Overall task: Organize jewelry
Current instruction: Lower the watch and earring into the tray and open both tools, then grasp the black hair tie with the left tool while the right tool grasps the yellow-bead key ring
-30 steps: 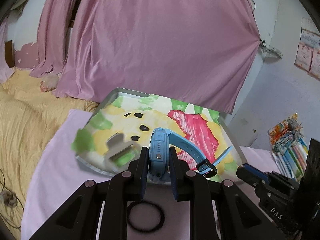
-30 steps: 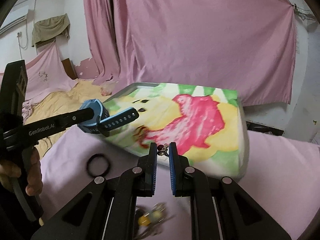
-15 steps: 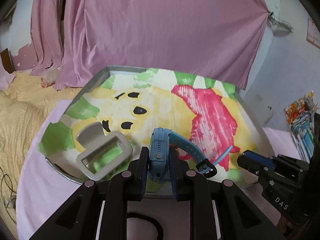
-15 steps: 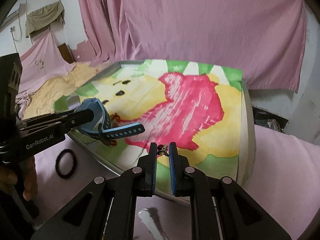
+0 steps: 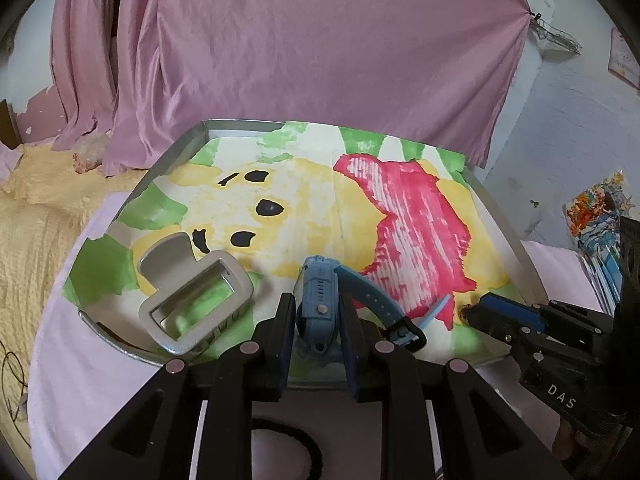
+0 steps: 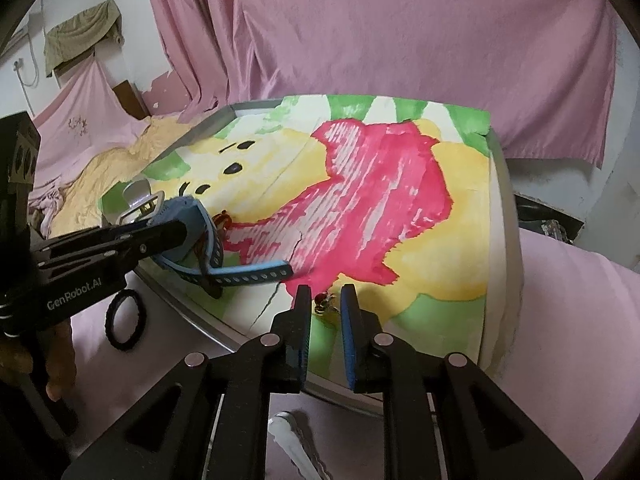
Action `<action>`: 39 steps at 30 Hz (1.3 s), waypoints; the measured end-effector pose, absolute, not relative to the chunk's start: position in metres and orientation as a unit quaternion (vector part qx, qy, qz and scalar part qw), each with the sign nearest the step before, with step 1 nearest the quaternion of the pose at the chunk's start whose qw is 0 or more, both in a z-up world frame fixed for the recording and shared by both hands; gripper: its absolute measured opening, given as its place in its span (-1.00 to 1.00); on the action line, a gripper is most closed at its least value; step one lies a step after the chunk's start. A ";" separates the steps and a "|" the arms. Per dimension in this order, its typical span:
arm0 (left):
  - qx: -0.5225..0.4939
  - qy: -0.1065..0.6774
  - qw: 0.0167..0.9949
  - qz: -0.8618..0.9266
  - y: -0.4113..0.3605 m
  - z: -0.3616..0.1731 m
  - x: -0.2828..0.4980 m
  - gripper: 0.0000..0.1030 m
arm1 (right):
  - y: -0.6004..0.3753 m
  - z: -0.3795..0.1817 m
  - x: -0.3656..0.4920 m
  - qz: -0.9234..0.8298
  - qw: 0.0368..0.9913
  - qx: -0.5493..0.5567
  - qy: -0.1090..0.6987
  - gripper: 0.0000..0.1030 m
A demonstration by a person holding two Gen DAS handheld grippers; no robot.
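Note:
A blue watch (image 5: 318, 300) sits edge-up between the pads of my left gripper (image 5: 318, 298), which is shut on its case. Its strap (image 6: 256, 274) trails onto the metal tray (image 5: 168, 164), which is lined with a yellow, red and green painted sheet. In the right wrist view the left gripper (image 6: 192, 228) reaches in from the left. My right gripper (image 6: 325, 294) hangs low over the tray's near edge with its jaws opening. A small red-and-gold charm (image 6: 325, 302) lies on the sheet between them, and the pads stand clear of it.
A silver rectangular clip (image 5: 196, 300) lies at the tray's near left. A black hair tie (image 6: 125, 322) and a white object (image 6: 292, 440) rest on the pink cloth in front of the tray. Another small red piece (image 6: 224, 218) sits by the watch. Books (image 5: 600, 208) stand at the right.
Both grippers came forward and down over the tray's near edge. The right jaws parted a little, and the charm they pinched now rests on the sheet. The left grip on the watch is unchanged.

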State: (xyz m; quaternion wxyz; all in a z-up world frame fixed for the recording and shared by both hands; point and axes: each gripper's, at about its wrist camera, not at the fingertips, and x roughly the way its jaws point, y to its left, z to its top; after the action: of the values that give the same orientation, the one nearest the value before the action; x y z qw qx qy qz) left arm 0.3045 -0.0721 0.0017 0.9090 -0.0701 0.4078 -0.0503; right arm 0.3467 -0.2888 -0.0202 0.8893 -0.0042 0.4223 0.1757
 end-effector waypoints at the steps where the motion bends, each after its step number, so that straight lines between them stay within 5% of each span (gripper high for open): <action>1: -0.069 0.406 0.910 -0.051 -0.072 0.003 0.303 -0.60 | -0.290 -0.019 0.345 0.172 0.892 -0.003 0.418 -0.60; 4: -0.073 0.396 0.913 -0.056 -0.072 0.006 0.297 -0.55 | -0.294 -0.015 0.336 0.166 0.900 0.008 0.403 -0.29; 9: -0.086 0.372 0.923 -0.058 -0.066 0.014 0.282 -0.09 | -0.301 -0.003 0.318 0.147 0.919 0.027 0.365 -0.25; 13: -0.096 0.347 0.931 -0.058 -0.059 0.023 0.266 0.00 | -0.306 0.006 0.299 0.133 0.933 0.042 0.331 -0.01; 21: -0.094 0.275 0.956 -0.045 -0.041 0.037 0.219 0.81 | -0.308 0.024 0.254 0.110 0.957 0.058 0.261 0.63; 24: -0.084 0.244 0.965 -0.041 -0.037 0.041 0.201 0.90 | -0.307 0.029 0.234 0.096 0.966 0.059 0.233 0.79; 39: -0.077 0.164 0.983 -0.042 -0.010 0.039 0.135 0.99 | -0.283 0.031 0.150 0.079 0.987 0.032 0.137 0.79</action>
State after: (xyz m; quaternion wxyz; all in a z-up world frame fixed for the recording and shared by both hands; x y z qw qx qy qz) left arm 0.1352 -0.0097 0.0392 0.9826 -0.0773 0.1637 -0.0423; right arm 0.1501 -0.2829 0.0313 0.9869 0.0317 0.1374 0.0787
